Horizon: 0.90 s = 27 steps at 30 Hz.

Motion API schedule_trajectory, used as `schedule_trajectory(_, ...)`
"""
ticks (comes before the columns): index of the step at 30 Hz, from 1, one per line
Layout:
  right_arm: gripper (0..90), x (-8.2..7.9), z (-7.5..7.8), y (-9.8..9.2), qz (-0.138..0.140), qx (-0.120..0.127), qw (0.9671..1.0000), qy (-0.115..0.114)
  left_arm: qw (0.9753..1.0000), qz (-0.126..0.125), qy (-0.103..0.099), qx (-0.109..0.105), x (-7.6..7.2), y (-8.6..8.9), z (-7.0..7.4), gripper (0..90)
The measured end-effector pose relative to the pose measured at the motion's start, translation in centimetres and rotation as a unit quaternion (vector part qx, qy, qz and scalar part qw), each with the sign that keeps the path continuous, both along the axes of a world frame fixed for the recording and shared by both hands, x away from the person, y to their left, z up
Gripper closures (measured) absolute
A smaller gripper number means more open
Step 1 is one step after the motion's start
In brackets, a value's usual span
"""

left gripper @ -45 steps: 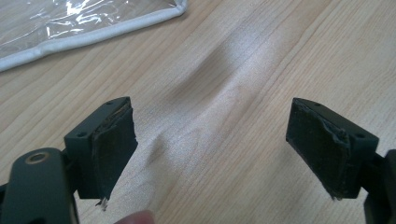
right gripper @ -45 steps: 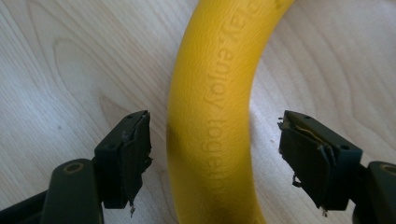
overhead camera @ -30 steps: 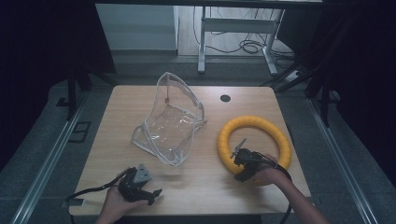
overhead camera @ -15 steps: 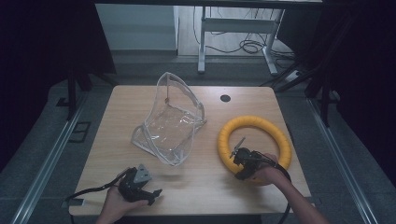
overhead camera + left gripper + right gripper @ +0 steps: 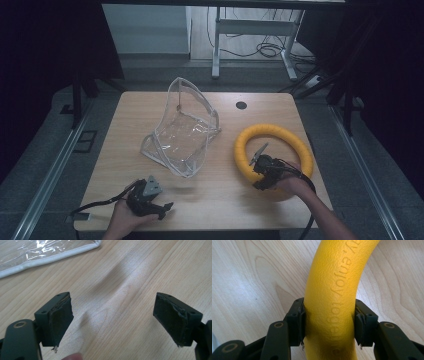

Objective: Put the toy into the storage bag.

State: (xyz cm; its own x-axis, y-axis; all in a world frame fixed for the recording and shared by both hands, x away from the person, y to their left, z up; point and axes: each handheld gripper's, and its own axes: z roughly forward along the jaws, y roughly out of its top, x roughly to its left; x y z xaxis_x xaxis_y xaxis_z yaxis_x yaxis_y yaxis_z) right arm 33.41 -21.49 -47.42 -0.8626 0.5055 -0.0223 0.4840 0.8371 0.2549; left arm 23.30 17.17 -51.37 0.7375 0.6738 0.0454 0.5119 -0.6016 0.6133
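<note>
From the high view, I am looking down on a pale wooden table (image 5: 210,200). My right gripper (image 5: 264,169) is gripping the near-left arc of a thick yellow foam ring (image 5: 274,150), which is lying flat on the right half of the table. A clear plastic pouch with white piping (image 5: 182,132) is standing partly open near the middle, well apart from the ring. My left gripper (image 5: 150,200) is resting near the front edge, left of centre.

In the left gripper view, my left gripper (image 5: 117,322) is pointing at bare wood, its jaws standing wide apart with nothing between them. The pouch's white edge (image 5: 50,260) is lying beyond, near but not touching.

In the right gripper view, my right gripper (image 5: 329,322) is clamping the yellow ring (image 5: 334,290), one pad pressing each side of the tube, and the foam is bulging slightly between them.

I am judging the risks: the foam is soft and rounded, so a lift could let it squirm out of the pads. Held at one point, the ring may sag or swing and knock the light pouch over. With the left jaws idle, nobody is steadying that pouch's mouth.
</note>
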Motion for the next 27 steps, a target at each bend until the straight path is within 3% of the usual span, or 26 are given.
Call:
schedule_trajectory(5, 50.7, -0.2, 1.0, 0.1, -0.003, 0.005, 0.9998, -0.017, 1.0, 0.0, 0.0, 0.001, 0.0, 0.0, 0.0, 15.8)
schedule_trajectory(13, 50.7, -0.3, 3.3, -0.2, -0.006, 0.041, 0.9982, -0.044, 1.0, 0.0, -0.001, 0.0, 0.0, 0.0, 0.0, 15.8)
schedule_trajectory(17, 50.7, -0.3, 4.4, -0.4, -0.017, 0.064, 0.9958, -0.064, 1.0, 0.001, -0.002, 0.0, 0.0, 0.1, 0.1, 15.8)
schedule_trajectory(25, 50.7, -0.3, 5.8, -0.6, -0.025, 0.086, 0.9921, -0.088, 1.0, -0.001, -0.001, 0.002, 0.0, 0.0, 0.0, 15.8)
schedule_trajectory(27, 50.7, -0.4, 6.5, -0.6, -0.03, 0.101, 0.9897, -0.097, 0.9999, 0.003, -0.01, -0.006, 0.0, 0.1, 0.1, 16.1)
